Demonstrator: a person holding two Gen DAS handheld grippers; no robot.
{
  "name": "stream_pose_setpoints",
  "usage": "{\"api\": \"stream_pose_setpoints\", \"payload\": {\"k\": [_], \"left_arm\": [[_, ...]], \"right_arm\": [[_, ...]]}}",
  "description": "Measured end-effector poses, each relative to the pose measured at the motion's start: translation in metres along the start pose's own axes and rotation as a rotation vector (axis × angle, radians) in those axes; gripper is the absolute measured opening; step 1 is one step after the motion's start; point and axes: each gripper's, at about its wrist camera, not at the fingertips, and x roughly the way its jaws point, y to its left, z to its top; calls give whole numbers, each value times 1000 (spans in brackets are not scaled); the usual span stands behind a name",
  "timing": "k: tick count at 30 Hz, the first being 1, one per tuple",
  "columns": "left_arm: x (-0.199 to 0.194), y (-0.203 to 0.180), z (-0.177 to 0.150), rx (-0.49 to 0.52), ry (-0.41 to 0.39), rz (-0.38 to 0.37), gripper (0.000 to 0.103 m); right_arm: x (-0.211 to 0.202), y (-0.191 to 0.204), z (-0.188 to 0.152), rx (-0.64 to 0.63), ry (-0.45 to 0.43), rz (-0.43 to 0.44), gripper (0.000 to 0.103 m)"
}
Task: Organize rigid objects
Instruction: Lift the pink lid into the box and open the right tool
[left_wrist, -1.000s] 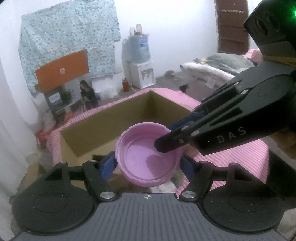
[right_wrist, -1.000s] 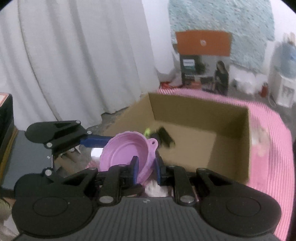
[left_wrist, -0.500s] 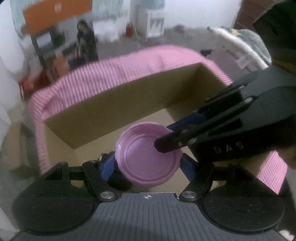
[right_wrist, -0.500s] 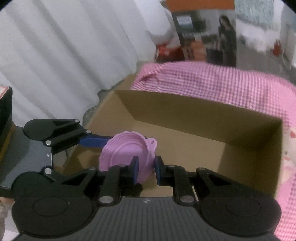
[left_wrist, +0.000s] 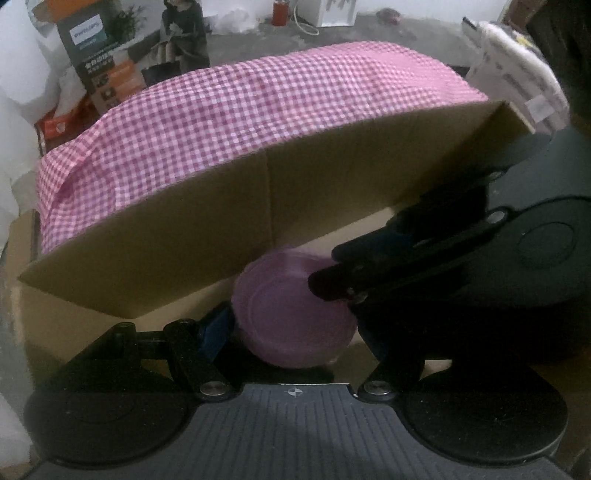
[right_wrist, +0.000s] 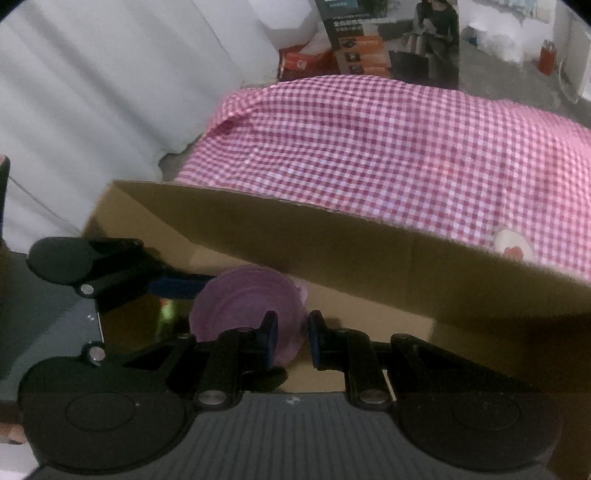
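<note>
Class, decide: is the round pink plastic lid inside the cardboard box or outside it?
Inside: the round pink plastic lid sits below the cardboard box rim, against its floor.

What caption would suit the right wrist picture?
Two grippers lower a pink bowl into a cardboard box.
</note>
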Motion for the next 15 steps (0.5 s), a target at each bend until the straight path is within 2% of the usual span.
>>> {"api": "stream_pose_setpoints", "payload": {"k": [5,9,12,15], "left_arm": [[7,-2,-1,10,6,15,80],[-3,1,-2,-2,-16,15,87],[-20,4,-4,-15,-58,12,90],[-50,-1,-13,-21,-148,39,90]], "right_arm": [[12,2,2,-24,4,-32,20],[14,-1,2,-12,-2,-20,22],[2,-2,1,0,-23,1,23],[-23,0,-4,19,-63,28,27]]}}
